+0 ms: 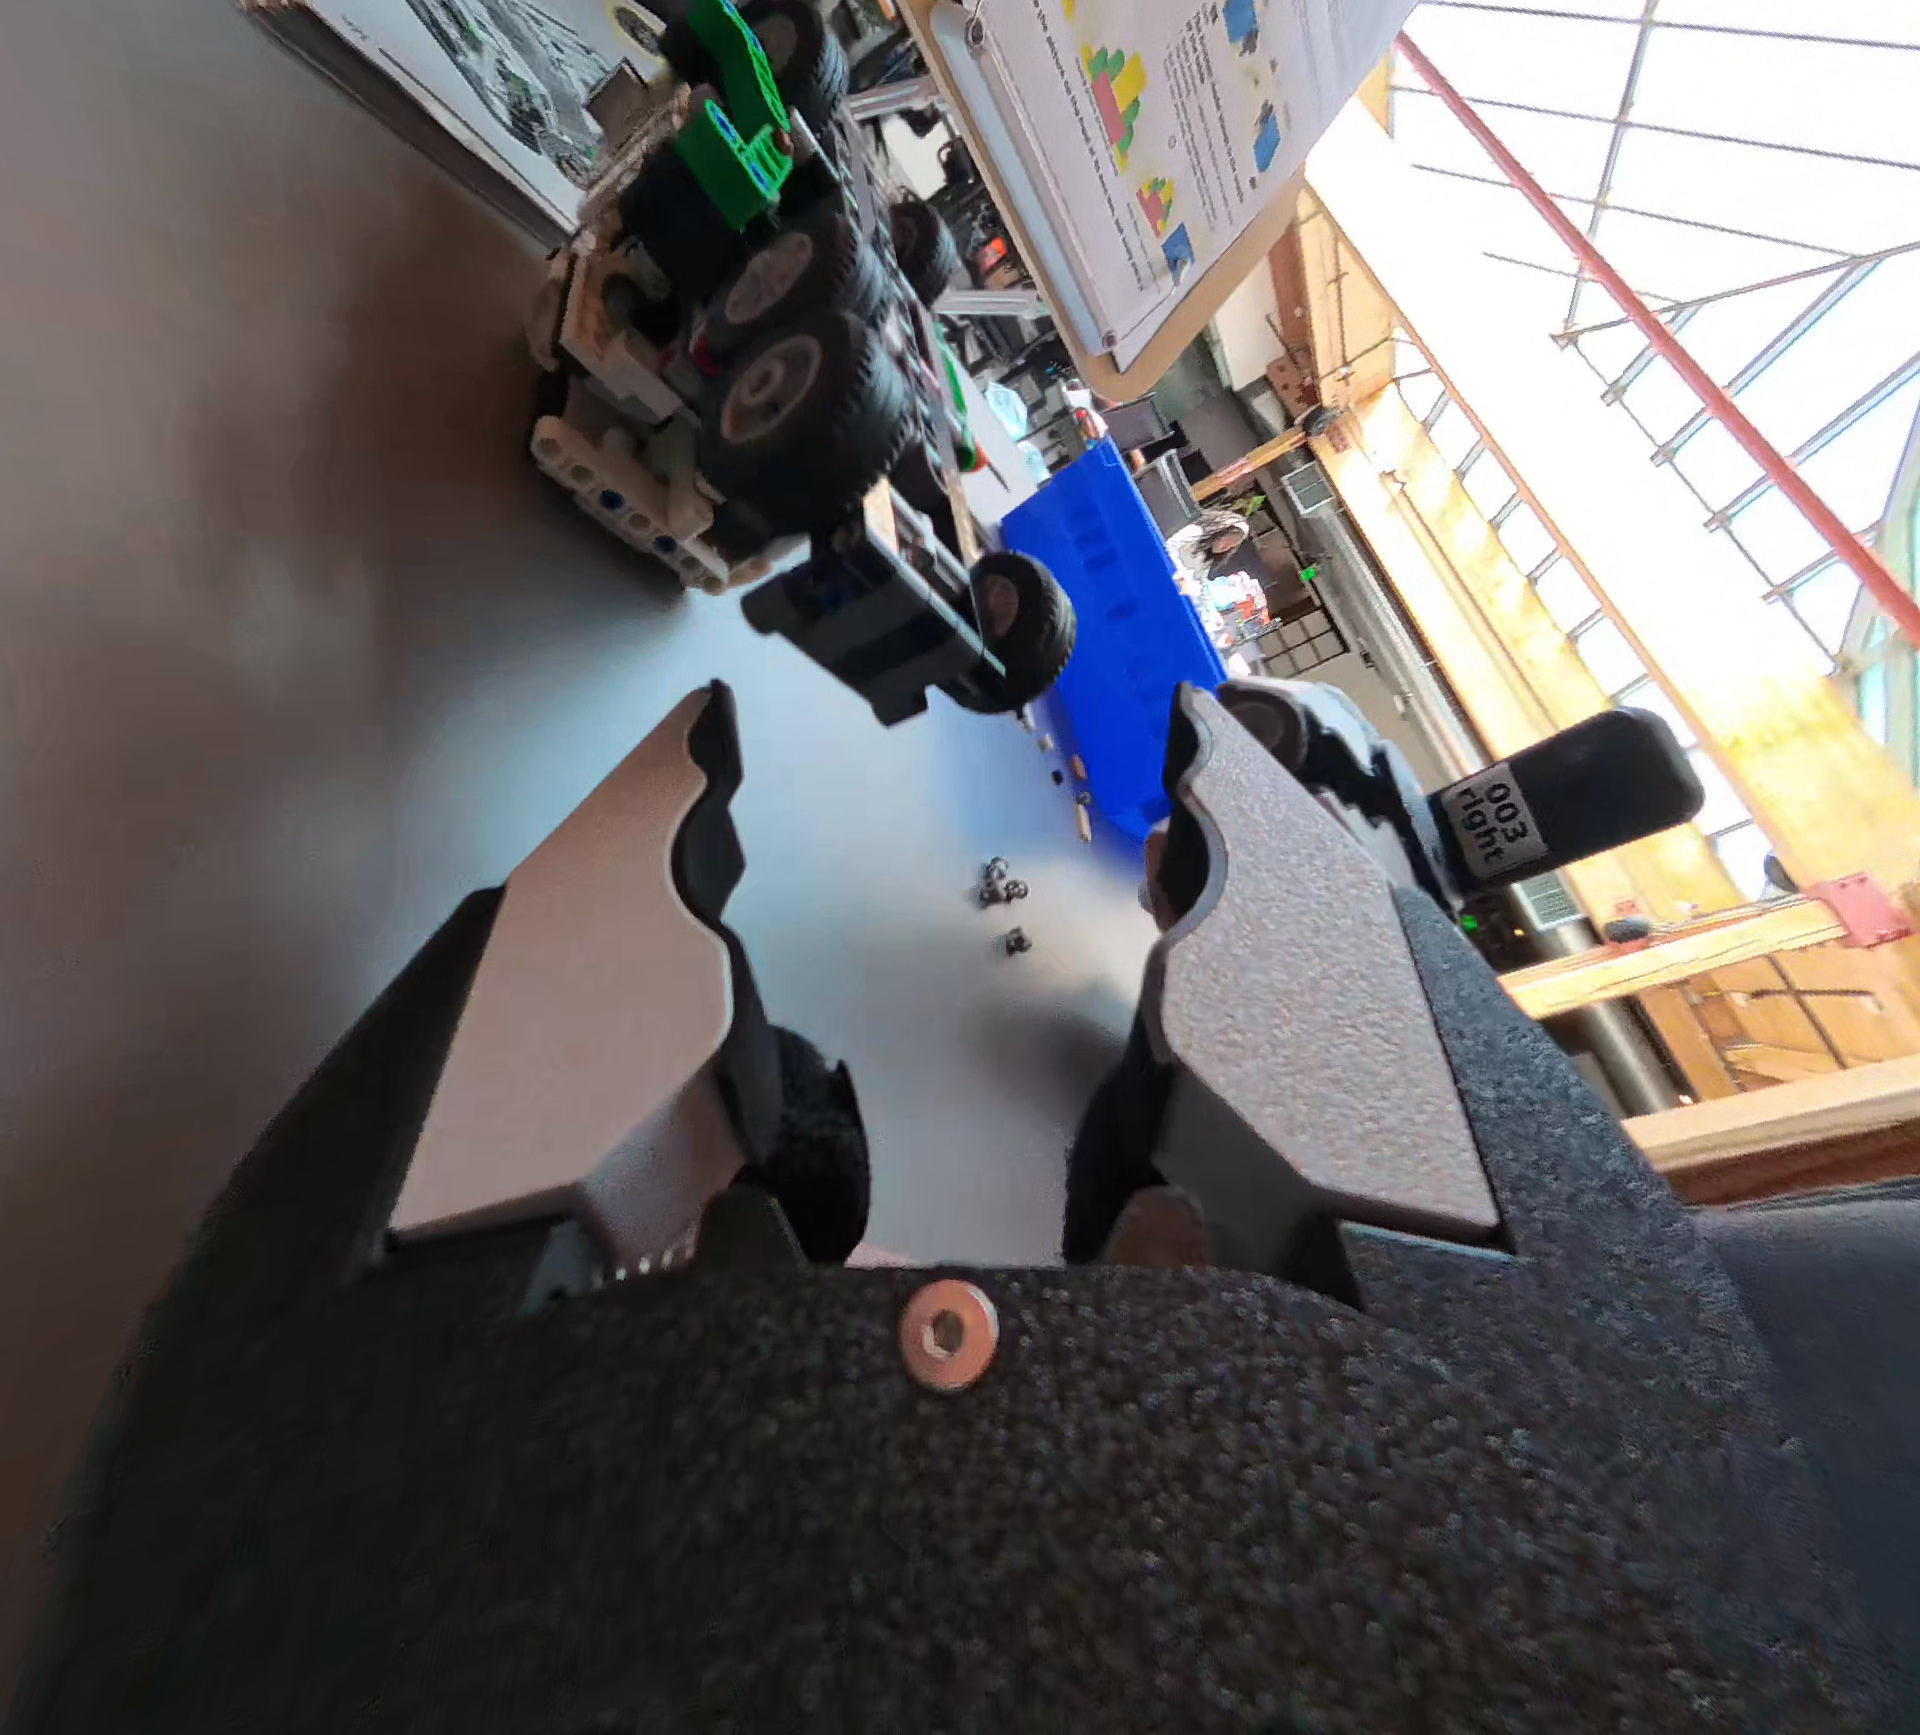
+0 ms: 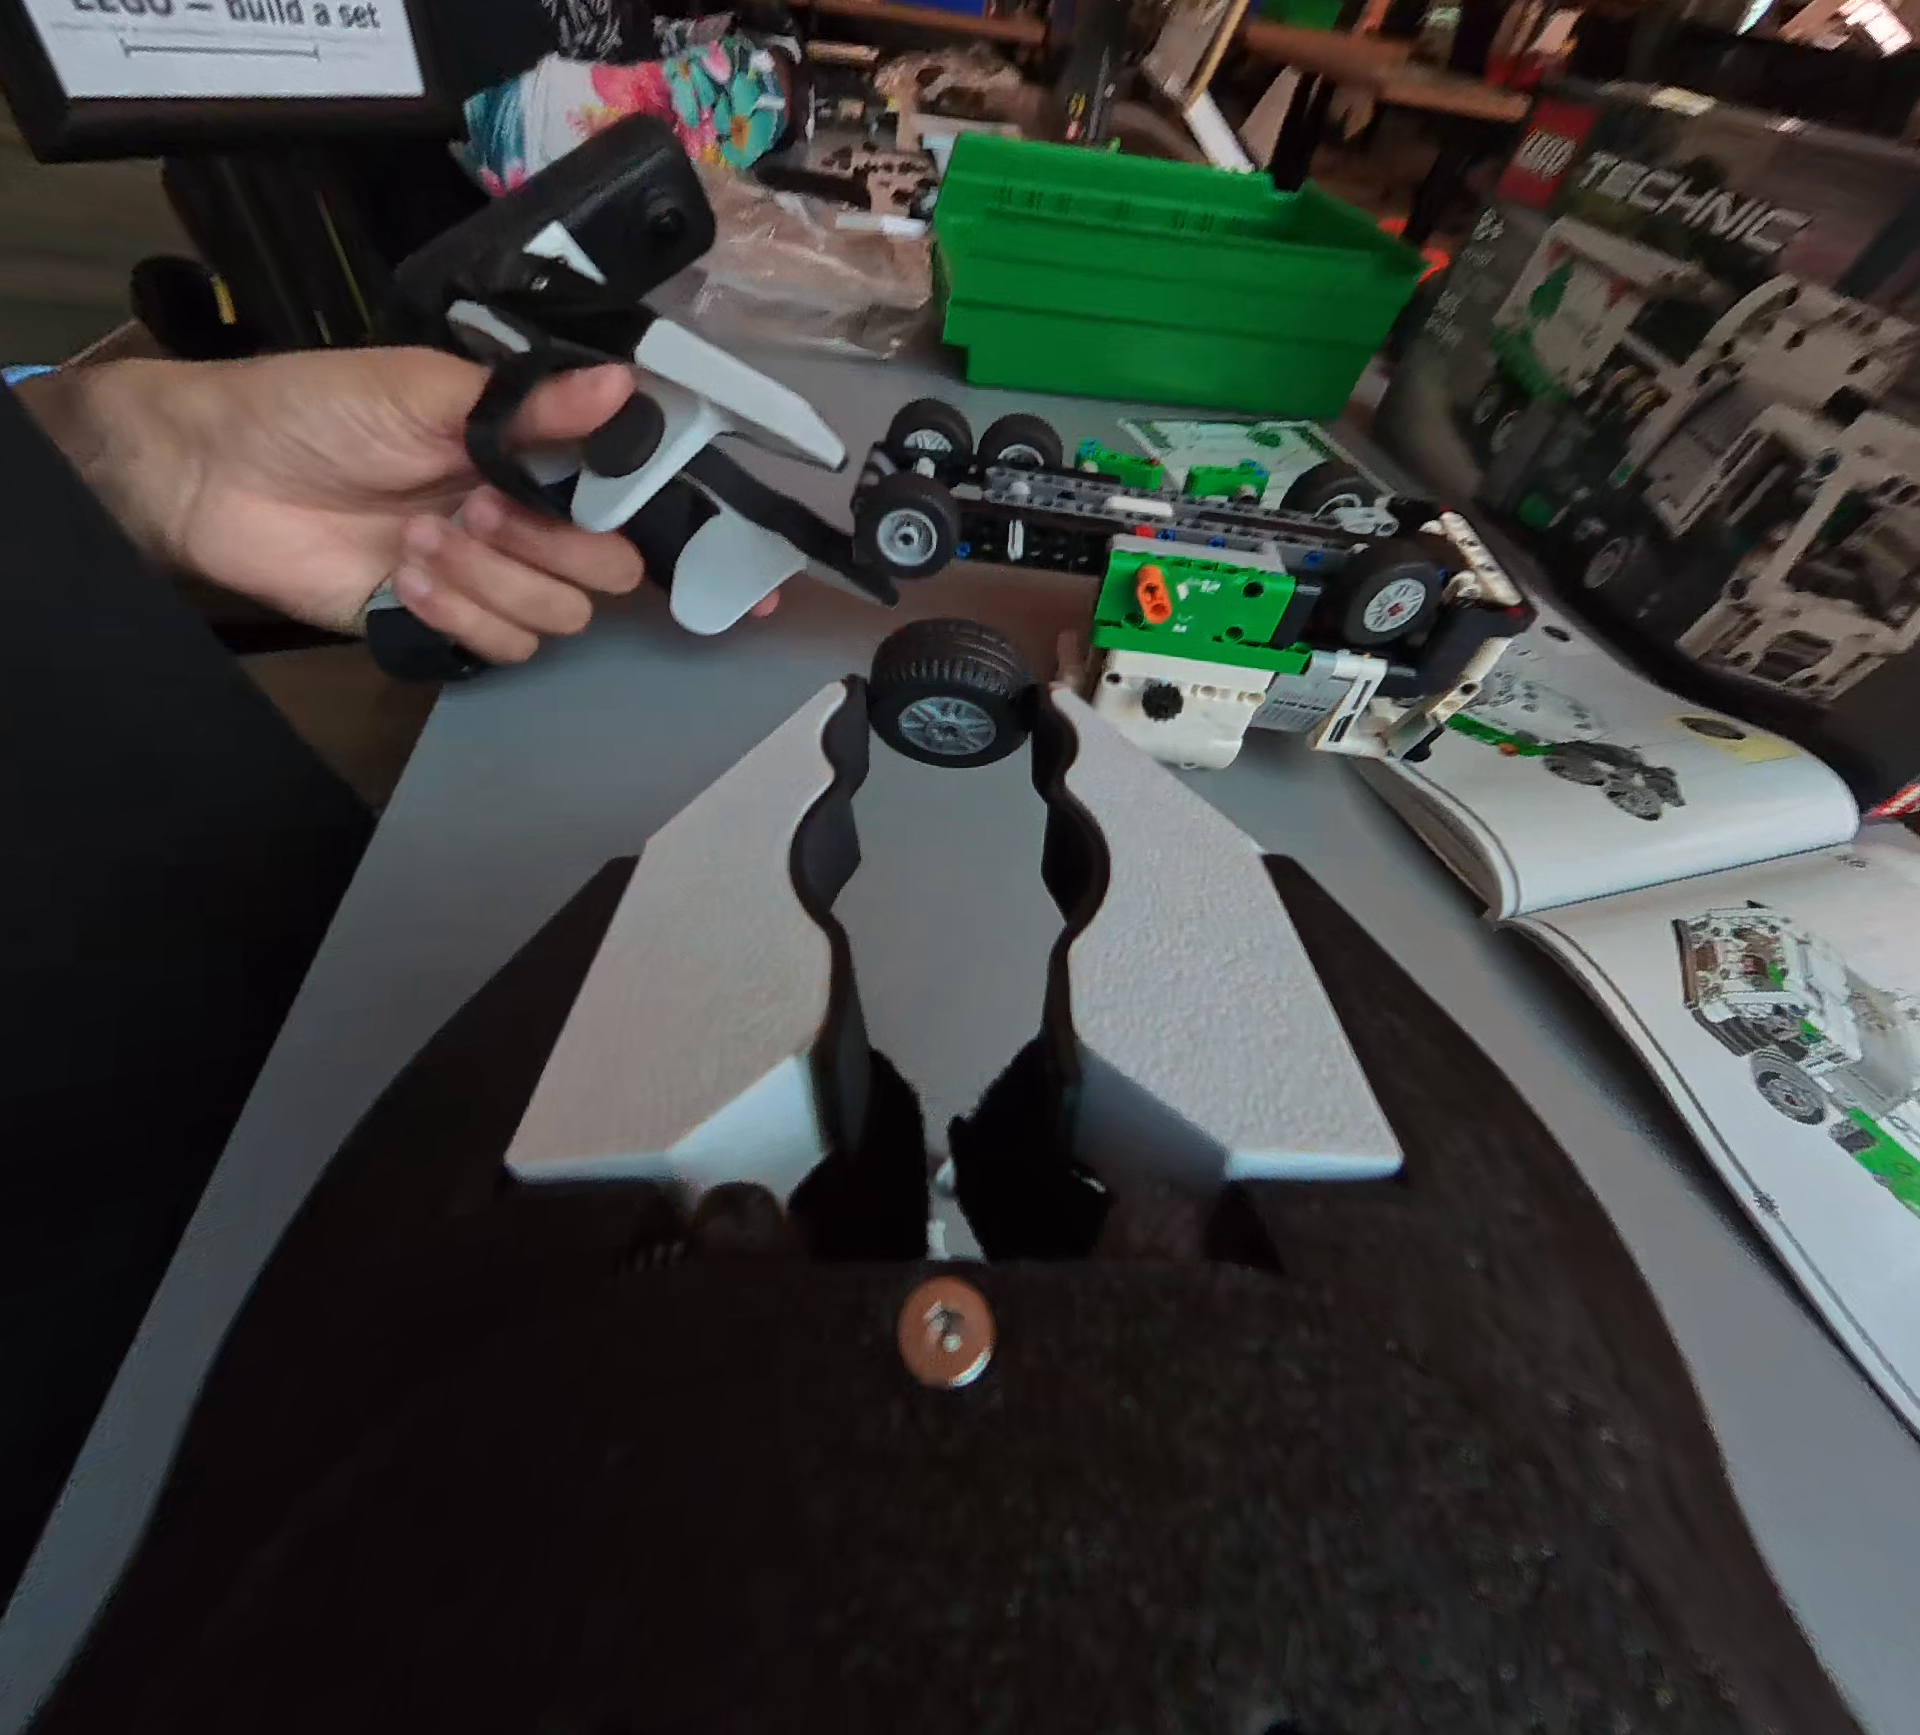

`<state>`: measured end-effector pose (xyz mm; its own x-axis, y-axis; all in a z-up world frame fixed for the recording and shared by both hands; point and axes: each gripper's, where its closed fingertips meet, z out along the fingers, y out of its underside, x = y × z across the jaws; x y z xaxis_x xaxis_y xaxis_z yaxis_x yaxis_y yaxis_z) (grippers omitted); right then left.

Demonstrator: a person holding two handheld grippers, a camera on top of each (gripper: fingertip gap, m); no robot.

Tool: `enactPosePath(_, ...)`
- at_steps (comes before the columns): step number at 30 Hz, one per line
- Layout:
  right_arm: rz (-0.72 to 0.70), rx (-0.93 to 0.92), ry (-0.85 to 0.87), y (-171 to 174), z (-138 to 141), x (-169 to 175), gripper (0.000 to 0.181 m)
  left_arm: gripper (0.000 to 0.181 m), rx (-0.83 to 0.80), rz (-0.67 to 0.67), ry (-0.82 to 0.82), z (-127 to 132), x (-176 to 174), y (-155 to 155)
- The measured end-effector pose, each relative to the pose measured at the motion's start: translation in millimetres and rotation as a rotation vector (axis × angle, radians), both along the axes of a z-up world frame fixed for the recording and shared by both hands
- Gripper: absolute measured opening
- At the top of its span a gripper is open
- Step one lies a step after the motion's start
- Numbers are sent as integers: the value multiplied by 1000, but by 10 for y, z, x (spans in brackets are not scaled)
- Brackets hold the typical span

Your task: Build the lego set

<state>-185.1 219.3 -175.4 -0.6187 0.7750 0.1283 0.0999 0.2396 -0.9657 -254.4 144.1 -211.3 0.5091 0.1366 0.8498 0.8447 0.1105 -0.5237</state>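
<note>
Jaws of the right gripper [image 2: 948, 729] clamp one wheel [image 2: 948, 706].

Grey table [image 2: 582, 750], cluttered far half.
On it: part-built lego truck [image 2: 1195, 563] on its side, open instruction booklet [image 2: 1621, 812], green bin [image 2: 1153, 303], blue bin [image 1: 1122, 605], set box [image 2: 1683, 397], tiny loose pieces [image 1: 1003, 885].

Bare grey table [image 2: 582, 781] lies open beneath the right gripper [image 2: 948, 729]; ahead stand the truck chassis [image 2: 1143, 522] and left gripper [image 2: 862, 532], the open manual [image 2: 1621, 812] rightward.
</note>
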Motion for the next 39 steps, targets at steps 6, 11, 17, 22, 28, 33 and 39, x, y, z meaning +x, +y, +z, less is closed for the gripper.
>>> enactPosePath(6,-78,6,251,-383,225,188,30,65,13,-231,182,284,676,40)
enactPosePath(11,-102,123,344,-696,184,277,30,45,165,-421,115,507,1141,182)
enactPosePath(17,-168,97,248,-714,71,328,31,29,76,-392,267,453,1175,153)
enactPosePath(22,-120,56,24,-675,-156,371,42,30,-252,-282,868,287,865,153)
enactPosePath(28,-142,-251,-256,-462,-8,184,36,30,-570,-245,1619,184,676,165)
enactPosePath(33,-97,-253,-365,-537,-124,26,23,30,-664,-248,1749,117,632,215)
enactPosePath(39,-125,-194,-341,-537,-192,-92,10,30,-748,-210,1828,144,565,211)
